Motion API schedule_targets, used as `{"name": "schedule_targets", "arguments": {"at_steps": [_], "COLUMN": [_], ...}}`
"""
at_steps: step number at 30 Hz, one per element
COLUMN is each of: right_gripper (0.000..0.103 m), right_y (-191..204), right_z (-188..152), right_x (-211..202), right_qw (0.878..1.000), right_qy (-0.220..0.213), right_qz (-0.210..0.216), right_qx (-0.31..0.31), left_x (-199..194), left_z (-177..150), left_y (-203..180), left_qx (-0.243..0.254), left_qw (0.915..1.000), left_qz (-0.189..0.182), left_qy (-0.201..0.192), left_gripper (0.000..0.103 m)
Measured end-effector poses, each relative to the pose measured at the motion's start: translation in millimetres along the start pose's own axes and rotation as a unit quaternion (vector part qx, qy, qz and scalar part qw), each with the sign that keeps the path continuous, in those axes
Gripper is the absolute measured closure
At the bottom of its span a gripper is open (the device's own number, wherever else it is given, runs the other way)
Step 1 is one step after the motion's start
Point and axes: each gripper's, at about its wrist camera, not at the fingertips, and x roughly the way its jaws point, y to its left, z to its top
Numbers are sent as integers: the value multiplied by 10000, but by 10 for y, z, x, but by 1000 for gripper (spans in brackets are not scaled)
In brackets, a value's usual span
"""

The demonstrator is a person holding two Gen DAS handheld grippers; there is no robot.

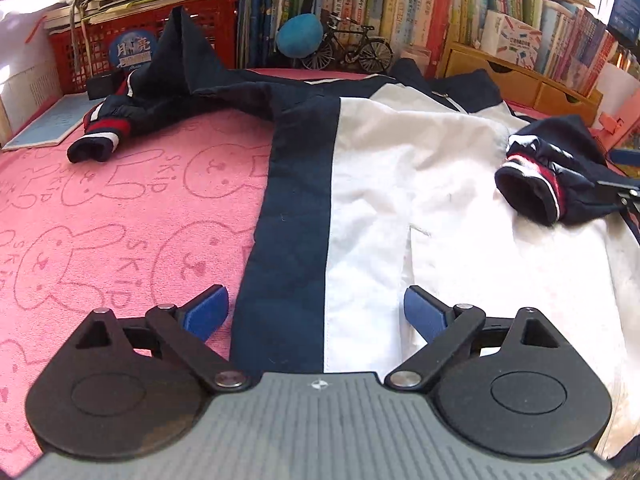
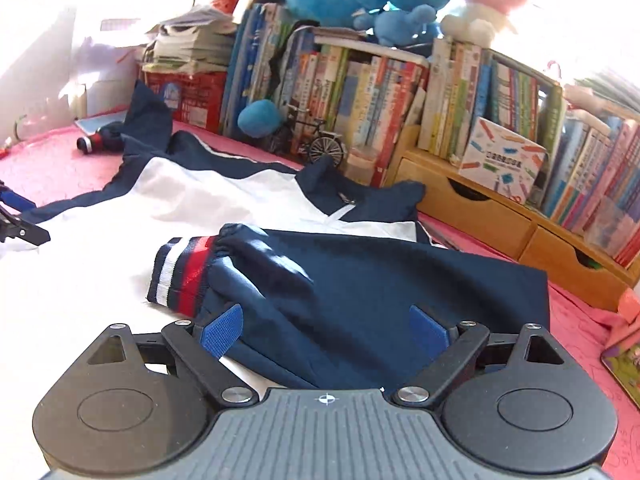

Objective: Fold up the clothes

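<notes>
The jacket (image 1: pixel 400 184) lies flat on the pink towel (image 1: pixel 120 220). One sleeve (image 2: pixel 360 280) is folded in. The other sleeve (image 1: pixel 168 96), at ten o'clock, probably goes next. Left gripper (image 1: pixel 316 312) and right gripper (image 2: pixel 324 328) are spread wide, holding nothing. Books (image 2: pixel 360 88) stand behind.

Jacket (image 1: pixel 372 184) flat on towel (image 1: pixel 120 220); one sleeve (image 2: pixel 360 280) folded across jacket; books (image 1: pixel 400 4) behind.
</notes>
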Motion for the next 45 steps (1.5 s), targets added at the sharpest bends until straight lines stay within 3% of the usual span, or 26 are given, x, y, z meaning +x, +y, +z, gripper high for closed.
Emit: {"name": "schedule_targets", "arguments": {"at_steps": [3, 6, 9, 11, 13, 17, 20, 22, 24, 27, 29, 31, 34, 37, 38, 41, 43, 44, 45], "right_gripper": [14, 14, 11, 9, 7, 1, 0, 0, 0, 0, 0, 0, 0, 0, 0, 0, 0, 0, 0], "right_y": [130, -31, -120, -162, -212, -270, -286, -299, -309, -308, -314, -317, -320, -323, -324, -318, -314, -314, -316], "right_z": [44, 4, -93, -180, -201, -199, -198, -200, -200, -194, -194, -195, -193, -194, -194, -194, -195, -195, -196], "right_x": [467, 661, 684, 675, 692, 742, 761, 766, 771, 770, 772, 774, 781, 783, 783, 781, 779, 778, 778], "right_qw": [9983, 9972, 9960, 9949, 9934, 9912, 9905, 9902, 9898, 9898, 9897, 9894, 9893, 9894, 9895, 9897, 9897, 9897, 9898], "right_qy": [487, 509, 365, 225, 234, 317, 345, 354, 362, 362, 365, 369, 371, 369, 367, 361, 361, 361, 360], "right_qz": [-294, -206, -76, -31, 36, 76, 84, 96, 116, 114, 123, 136, 143, 141, 138, 125, 125, 124, 125], "right_qx": [-105, 516, 816, 982, 1123, 1281, 1328, 1350, 1375, 1370, 1382, 1398, 1405, 1399, 1393, 1378, 1379, 1377, 1376], "left_x": [-101, -160, -52, 63, 235, 527, 669, 865, 979, 853, 626, 417, 355, 487, 522, 677, 797, 836, 874], "left_z": [-6, 225, 595, 821, 995, 1275, 1485, 1571, 1536, 1273, 1009, 774, 614, 622, 625, 749, 832, 866, 892], "left_y": [-13, 281, 659, 1013, 1417, 1916, 1951, 1942, 1899, 1791, 1666, 1563, 1594, 1786, 1825, 1875, 1917, 1939, 1980], "left_qx": [84, -551, -1285, -1843, -2511, -3445, -3469, -3710, -3888, -3573, -3290, -3115, -3006, -3530, -3658, -3634, -3633, -3671, -3752], "left_qw": [9992, 9946, 9873, 9776, 9622, 9322, 9270, 9208, 9157, 9229, 9260, 9231, 9254, 9136, 9096, 9097, 9072, 9035, 8994], "left_qz": [-376, -839, -560, -176, 133, -151, -476, -391, 135, 574, 1126, 1573, 1709, 1621, 1504, 1405, 1510, 1605, 1638], "left_qy": [50, -272, -753, -1000, -1047, -1101, -1345, -1139, -1009, -1314, -1472, -1617, -1549, -1206, -1271, -1437, -1490, -1522, -1533], "left_gripper": [10, 9, 3, 2, 2, 3, 0, 0, 11, 22, 15, 9, 6, 6, 2, 1, 4, 18, 49]}}
